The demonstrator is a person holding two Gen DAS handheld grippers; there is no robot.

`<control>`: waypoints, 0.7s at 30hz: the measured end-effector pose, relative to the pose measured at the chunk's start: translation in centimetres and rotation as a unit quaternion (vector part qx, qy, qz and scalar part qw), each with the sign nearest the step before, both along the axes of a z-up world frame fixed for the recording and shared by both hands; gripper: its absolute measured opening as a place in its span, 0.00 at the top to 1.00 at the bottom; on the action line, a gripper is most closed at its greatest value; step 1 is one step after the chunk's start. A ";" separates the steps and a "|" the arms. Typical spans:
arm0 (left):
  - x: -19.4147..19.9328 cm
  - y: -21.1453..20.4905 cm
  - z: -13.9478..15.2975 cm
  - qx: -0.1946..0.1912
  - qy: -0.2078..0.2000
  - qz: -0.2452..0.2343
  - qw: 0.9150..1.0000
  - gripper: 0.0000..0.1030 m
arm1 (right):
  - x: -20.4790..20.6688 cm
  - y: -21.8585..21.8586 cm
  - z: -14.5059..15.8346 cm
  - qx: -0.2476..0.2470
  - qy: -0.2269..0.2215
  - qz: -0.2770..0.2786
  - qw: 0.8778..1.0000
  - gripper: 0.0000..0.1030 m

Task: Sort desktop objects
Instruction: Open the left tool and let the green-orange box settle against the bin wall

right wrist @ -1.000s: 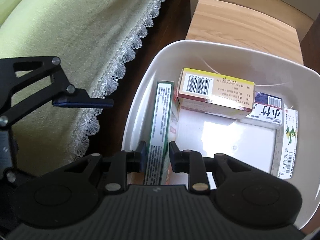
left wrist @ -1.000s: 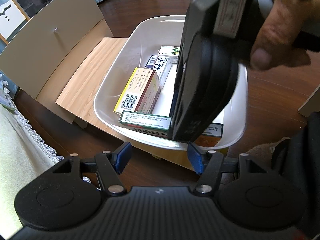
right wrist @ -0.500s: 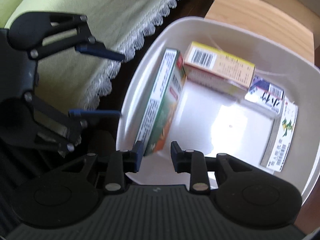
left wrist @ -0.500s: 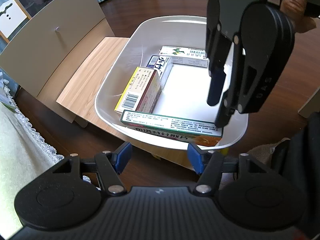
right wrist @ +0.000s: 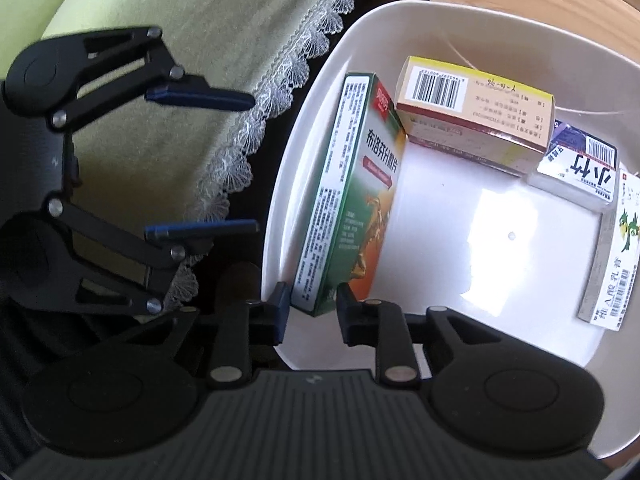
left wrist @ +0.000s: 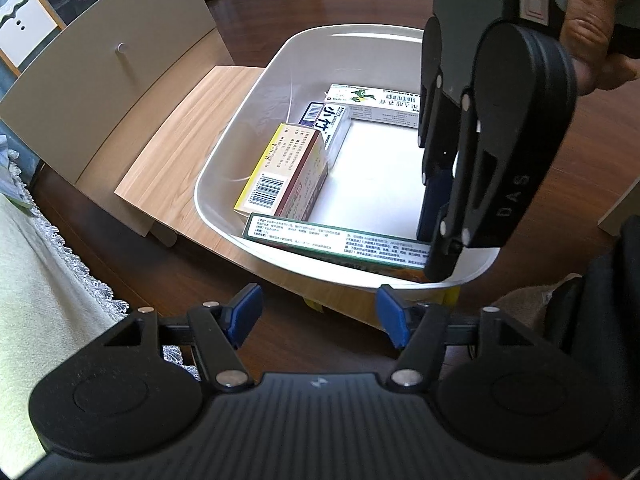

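A white bin (left wrist: 224,168) holds several medicine boxes. A green and orange box (right wrist: 352,196) leans on edge against the near wall; it also shows in the left wrist view (left wrist: 336,240). A yellow box (left wrist: 276,176), a small blue-lettered box (left wrist: 328,120) and a long white box (left wrist: 376,102) lie along the other walls. My right gripper (right wrist: 310,308) hangs above the green box's end, its jaws open a little wider than the box and not touching it. My left gripper (left wrist: 318,314) is open and empty in front of the bin.
The bin rests on a light wooden board (left wrist: 168,148) with a beige upright panel (left wrist: 104,76) on a dark wooden table (left wrist: 580,152). A pale green cloth with a lace edge (right wrist: 208,16) lies beside the bin.
My right gripper has let go of the green box, opened and lifted back. The box now leans against the bin wall. My left gripper has not moved.
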State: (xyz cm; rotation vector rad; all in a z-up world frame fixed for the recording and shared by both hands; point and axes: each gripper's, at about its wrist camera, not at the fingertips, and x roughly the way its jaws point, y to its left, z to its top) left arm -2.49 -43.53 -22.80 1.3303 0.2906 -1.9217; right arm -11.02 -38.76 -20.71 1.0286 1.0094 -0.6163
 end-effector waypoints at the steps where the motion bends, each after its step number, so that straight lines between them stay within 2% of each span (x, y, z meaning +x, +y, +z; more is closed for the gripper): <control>1: 0.0 0.0 0.0 0.000 0.000 0.000 1.000 0.36 | -0.1 0.0 0.0 0.000 -0.003 -0.004 1.000 0.81; 12: 0.0 0.2 0.1 -0.001 -0.001 0.001 1.000 0.36 | -0.8 -1.0 0.6 -0.019 -0.031 -0.037 0.999 0.83; 16: -0.1 0.2 0.2 -0.001 -0.001 0.000 1.000 0.36 | -0.4 -1.0 1.7 -0.036 -0.019 0.017 0.999 0.83; 21: -0.1 0.2 0.2 -0.001 -0.001 0.002 1.000 0.36 | 0.2 0.1 2.1 -0.056 0.023 0.096 0.994 0.83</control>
